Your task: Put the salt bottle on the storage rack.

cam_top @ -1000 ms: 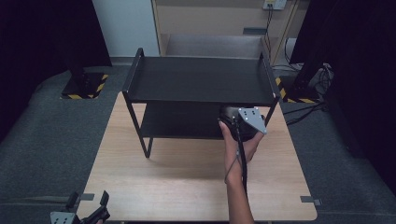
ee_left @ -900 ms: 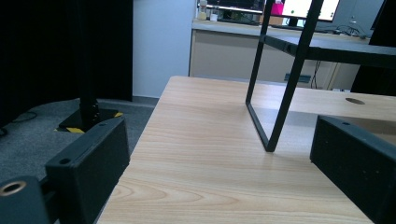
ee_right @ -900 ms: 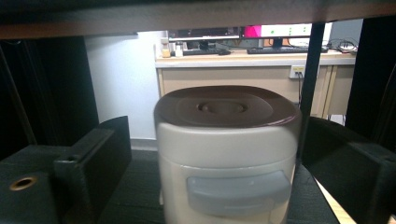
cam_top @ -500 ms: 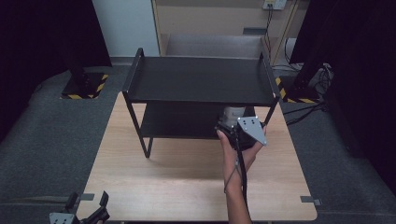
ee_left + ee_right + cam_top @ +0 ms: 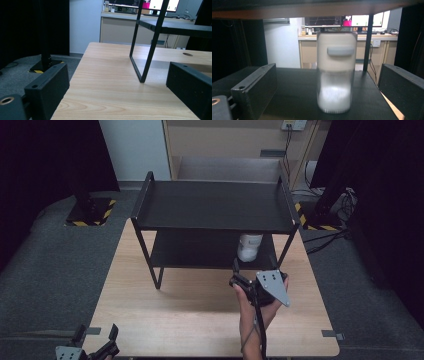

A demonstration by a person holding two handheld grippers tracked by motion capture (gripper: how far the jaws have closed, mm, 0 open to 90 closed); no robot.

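Observation:
A white bottle (image 5: 249,247) with a frosted lower half stands upright on the lower tier of a black two-tier rack (image 5: 215,205), near its right end. My right gripper (image 5: 245,272) is held in a hand just in front of that tier. Its jaws have just been opening and now stand open. In the right gripper view the bottle (image 5: 336,72) stands ahead of the right gripper (image 5: 327,82), with clear gaps to both jaws. My left gripper (image 5: 95,347) rests open at the table's front left corner. The left gripper (image 5: 117,82) has only bare table between its jaws.
The rack stands on a light wooden table (image 5: 190,320). Its front left leg (image 5: 147,62) is ahead of my left gripper. Black stands with yellow-striped bases (image 5: 90,212) flank the table on grey carpet. Cables (image 5: 325,240) lie at the right.
My right hand has drawn back from the lower tier toward the table's front. The white bottle, earlier hidden behind the gripper, now stands free on the shelf. The left gripper has not moved.

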